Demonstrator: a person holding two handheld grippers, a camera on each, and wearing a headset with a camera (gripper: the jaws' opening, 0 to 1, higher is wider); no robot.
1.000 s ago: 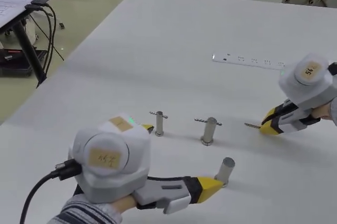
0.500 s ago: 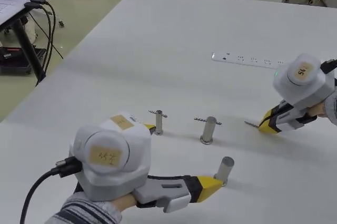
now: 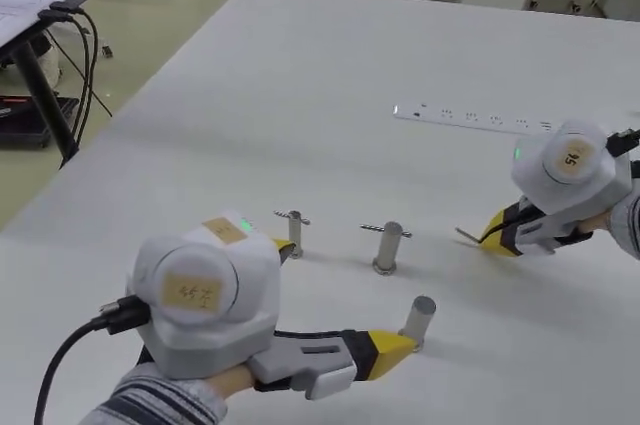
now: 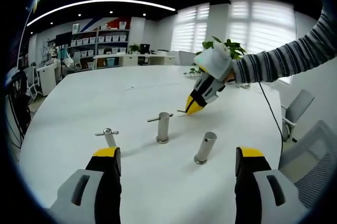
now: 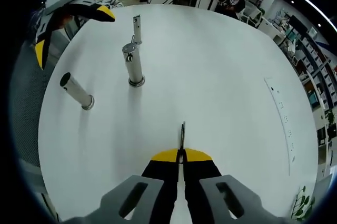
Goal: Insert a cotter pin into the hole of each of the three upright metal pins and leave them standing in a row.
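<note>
On the white table [image 3: 300, 75] the left gripper [image 3: 340, 295] lies low at the near edge with its jaws spread wide, gripping nothing: one yellow tip sits just beside the left metal pin [image 3: 295, 233], the other just beside the near metal pin [image 3: 418, 320]. In the left gripper view a sliver of table shows between that near pin and the right-hand jaw, so they look apart, though only barely. The near pin stands upright with its top bare, and the hole is too small to make out. The left pin and the middle metal pin [image 3: 386, 247] stand side by side a little farther off, each with a thin fitted cotter pin [image 3: 373, 229] crossing it near the top. Well to the right, the right gripper [image 3: 495, 243] rests close to the table with its jaws pressed together on a loose cotter pin [image 5: 182, 132], which sticks straight out from the tips (pointing leftward toward the row of pins). That held pin is to the right of the middle pin and clear of all three uprights. A white power strip [image 3: 470, 118] lies on the far part of the table, beyond the right gripper.
</note>
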